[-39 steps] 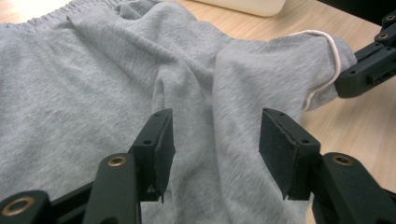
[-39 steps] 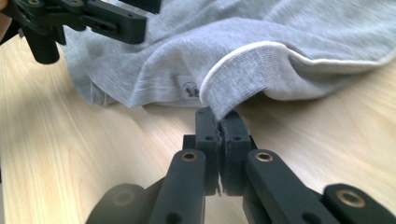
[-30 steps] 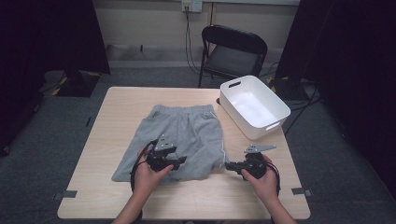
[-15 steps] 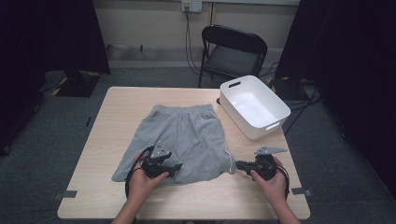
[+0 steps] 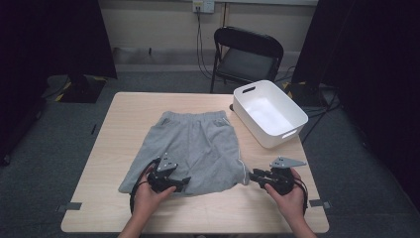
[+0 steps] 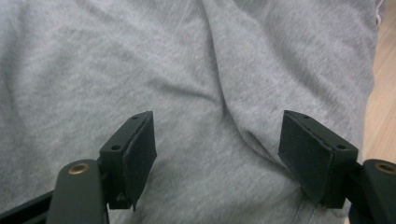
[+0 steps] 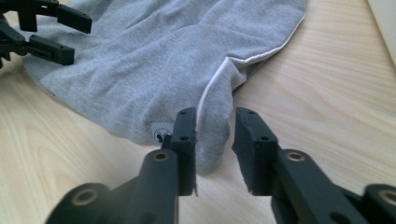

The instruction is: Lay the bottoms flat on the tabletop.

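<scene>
Shorts [image 5: 198, 148]: grey, spread flat on the table [image 5: 124, 119], waistband toward the far edge, leg hems toward the person; a white seam runs down the right leg.
Shorts' place: middle of the table, left of the bin [image 5: 270, 114] and apart from it.
Left gripper [image 5: 182, 182]: held in the left hand [image 5: 148, 196] over the near hem of the shorts, jaws pointing right across the cloth.
Left jaws: apart, having just been opening; in the left gripper view the cloth [image 6: 196, 70] lies below and between the pads [image 6: 140, 149], which do not press on it.
Right gripper [image 5: 252, 176]: held in the right hand [image 5: 287, 196] at the near right corner of the shorts, jaws pointing left.
Right jaws: a narrow gap, having just been opening; in the right gripper view the hem corner [image 7: 210, 140] with its white seam lies in the gap, the left pad [image 7: 187, 140] close against the cloth, the right pad apart from it.
Logo [image 7: 162, 135]: small round mark on the hem, just left of the right gripper's left jaw.
Bin: white, on the far right corner of the table.
Chair [image 5: 247, 54]: black, behind the table.
</scene>
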A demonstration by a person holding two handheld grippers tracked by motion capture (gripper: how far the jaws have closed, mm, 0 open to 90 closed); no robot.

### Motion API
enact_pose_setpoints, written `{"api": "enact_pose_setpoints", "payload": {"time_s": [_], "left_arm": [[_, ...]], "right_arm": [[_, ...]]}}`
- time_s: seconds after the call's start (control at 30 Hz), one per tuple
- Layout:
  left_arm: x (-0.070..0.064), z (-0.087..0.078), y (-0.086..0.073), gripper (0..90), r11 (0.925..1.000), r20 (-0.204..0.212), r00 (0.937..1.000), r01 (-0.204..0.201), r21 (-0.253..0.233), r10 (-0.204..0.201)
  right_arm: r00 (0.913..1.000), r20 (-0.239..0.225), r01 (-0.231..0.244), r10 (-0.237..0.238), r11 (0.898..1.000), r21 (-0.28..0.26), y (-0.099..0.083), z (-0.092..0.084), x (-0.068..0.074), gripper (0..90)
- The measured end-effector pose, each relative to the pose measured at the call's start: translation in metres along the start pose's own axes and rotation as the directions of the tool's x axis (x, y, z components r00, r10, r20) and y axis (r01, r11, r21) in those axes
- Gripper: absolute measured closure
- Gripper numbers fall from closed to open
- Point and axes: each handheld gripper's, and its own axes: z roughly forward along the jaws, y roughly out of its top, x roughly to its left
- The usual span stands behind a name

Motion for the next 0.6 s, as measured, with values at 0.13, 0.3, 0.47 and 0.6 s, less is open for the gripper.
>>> {"api": "enact_pose_setpoints", "payload": {"time_s": [0.13, 0.3, 0.47, 0.6], "left_arm": [[0.001, 0.0, -0.003, 25.3, 0.9999, -0.002, 1.0, 0.005, 0.011, -0.005], [0.002, -0.001, -0.004, 25.0, 0.9998, -0.005, 0.9999, 0.014, 0.013, -0.014], [0.001, -0.001, -0.004, 25.0, 0.9998, -0.004, 0.9999, 0.016, 0.007, -0.016], [0.002, -0.002, -0.004, 25.0, 0.9998, -0.007, 0.9998, 0.017, 0.01, -0.017]], "right_arm": [[0.9999, -0.002, 0.016, -0.016, 1.0, -0.007, 0.001, 0.005, 0.005, 68.9], [0.9993, -0.017, 0.033, -0.033, 0.999, -0.013, 0.003, 0.01, 0.012, 74.4], [0.9982, -0.012, 0.06, -0.059, 0.998, 0.017, 0.0, 0.019, 0.016, 75.1], [0.9972, 0.01, 0.074, -0.074, 0.996, 0.044, 0.0, 0.027, 0.018, 75.2]]}}
